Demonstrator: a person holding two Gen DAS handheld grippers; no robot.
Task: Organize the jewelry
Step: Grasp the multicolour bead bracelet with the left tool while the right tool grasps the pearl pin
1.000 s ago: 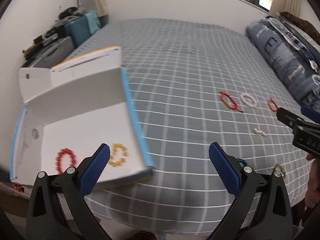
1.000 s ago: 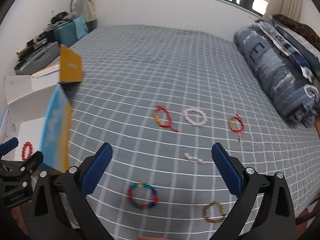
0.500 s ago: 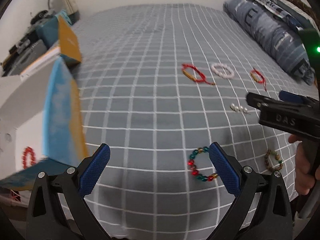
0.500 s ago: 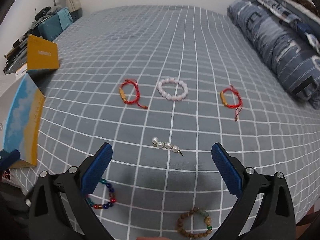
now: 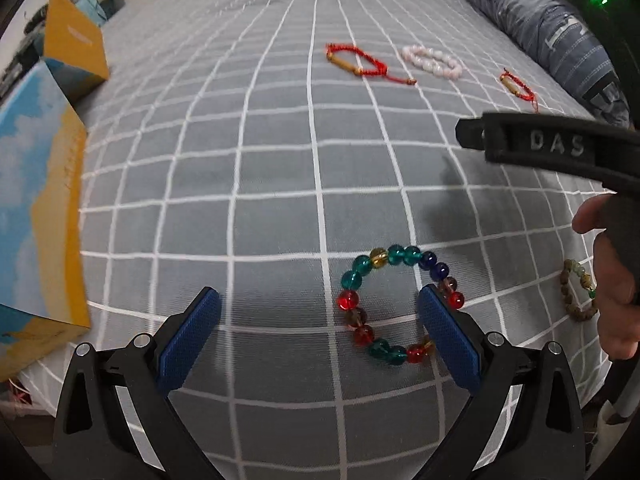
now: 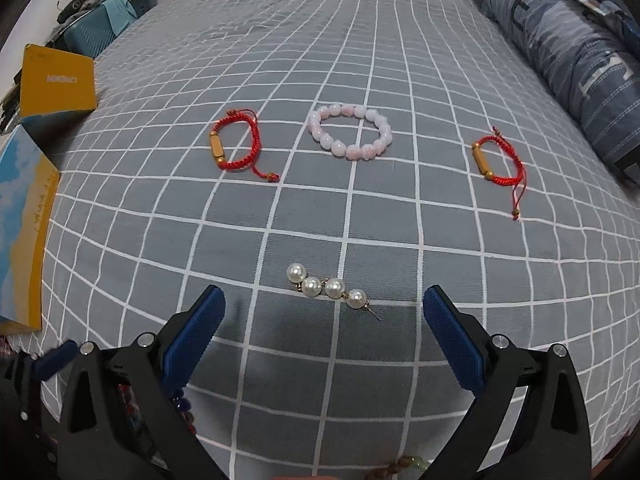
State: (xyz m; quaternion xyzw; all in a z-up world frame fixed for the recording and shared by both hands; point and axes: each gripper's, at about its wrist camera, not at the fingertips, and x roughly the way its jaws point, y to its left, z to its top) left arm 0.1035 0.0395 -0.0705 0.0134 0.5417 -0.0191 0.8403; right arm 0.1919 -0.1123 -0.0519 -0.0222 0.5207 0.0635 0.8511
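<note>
My left gripper (image 5: 318, 320) is open and low over the grey checked bed. Its right finger (image 5: 448, 336) overlaps the right side of a multicolour glass-bead bracelet (image 5: 347, 301) lying flat. My right gripper (image 6: 322, 320) is also open, with a pearl pin (image 6: 326, 286) on the sheet just beyond the gap between its fingers. Farther back lie a red cord bracelet (image 6: 218, 148), a pink bead bracelet (image 6: 340, 148) and a second red cord bracelet (image 6: 480, 160). A brown bead bracelet (image 5: 576, 296) lies partly behind a hand (image 5: 616, 300).
An open cardboard box with a blue and yellow wall (image 5: 40, 220) and a yellow flap (image 6: 56, 80) stands at the bed's left edge. A rolled blue quilt (image 6: 560, 40) lies along the right. The bed's front edge is just below both grippers.
Both grippers have come down and forward over the bed. The left view swung from the box to the multicolour bracelet. The right has closed in on the pearl pin.
</note>
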